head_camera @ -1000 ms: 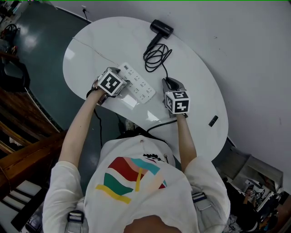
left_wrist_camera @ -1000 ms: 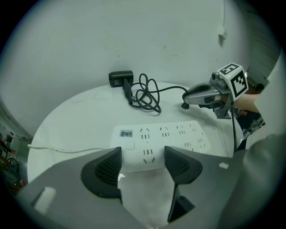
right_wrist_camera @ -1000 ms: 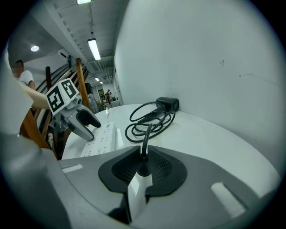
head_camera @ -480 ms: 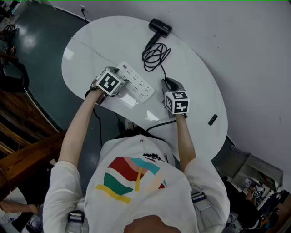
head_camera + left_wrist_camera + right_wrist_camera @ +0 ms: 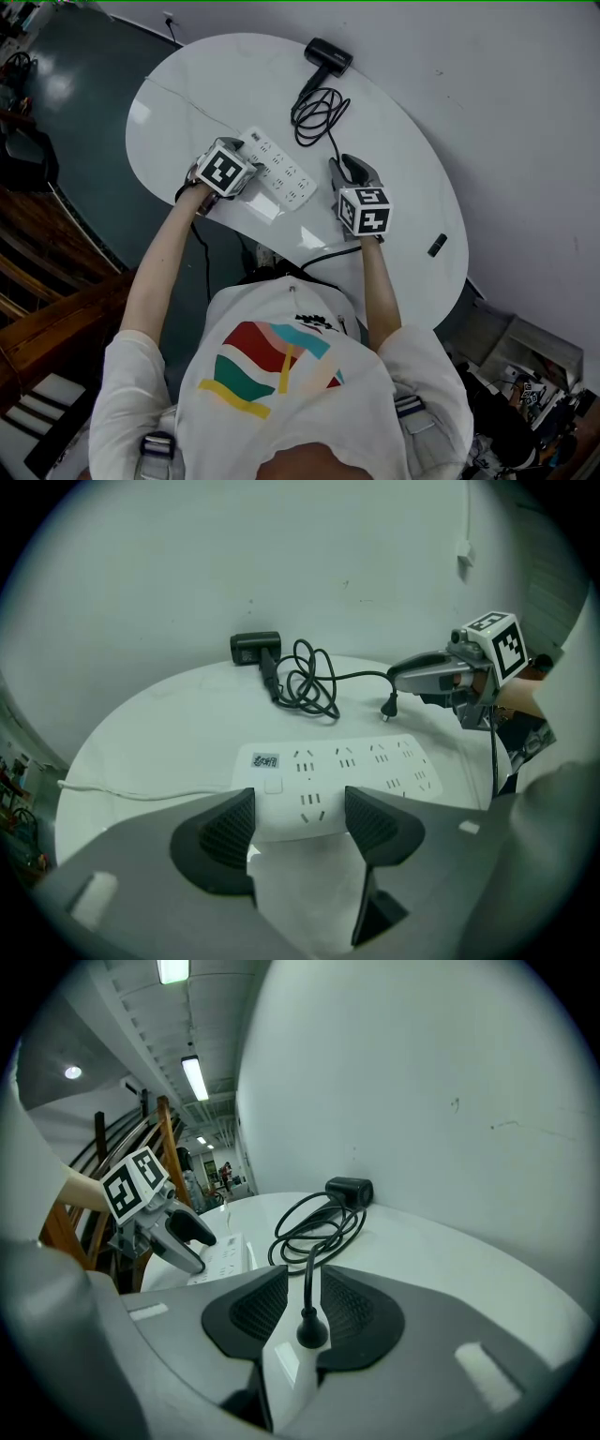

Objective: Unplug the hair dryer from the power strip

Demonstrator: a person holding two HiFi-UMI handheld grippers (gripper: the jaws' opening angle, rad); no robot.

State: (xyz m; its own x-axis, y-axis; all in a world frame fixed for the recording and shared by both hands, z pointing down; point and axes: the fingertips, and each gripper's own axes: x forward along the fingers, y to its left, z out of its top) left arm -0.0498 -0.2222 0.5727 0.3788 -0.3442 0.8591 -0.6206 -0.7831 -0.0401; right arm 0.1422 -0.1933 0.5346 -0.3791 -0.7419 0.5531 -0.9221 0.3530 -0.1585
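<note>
The table [image 5: 403, 178] under my hands is glossy white, and so is the power strip [image 5: 281, 171], save for a small black-and-white code label. The hair dryer [image 5: 330, 54] at the top of the frame and its coiled cord [image 5: 317, 111] are black. My left gripper [image 5: 300, 822] has dark grey pads [image 5: 220, 832] with a fine mesh pattern and a marker cube [image 5: 223, 170] of black squares on white; my shirt [image 5: 234, 431] is white with a red, teal and yellow print, and the floor [image 5: 84, 103] at upper left is dark green.

Power strip [image 5: 281, 171] on table [image 5: 403, 187], hair dryer [image 5: 330, 54] behind, cord [image 5: 317, 111] between
</note>
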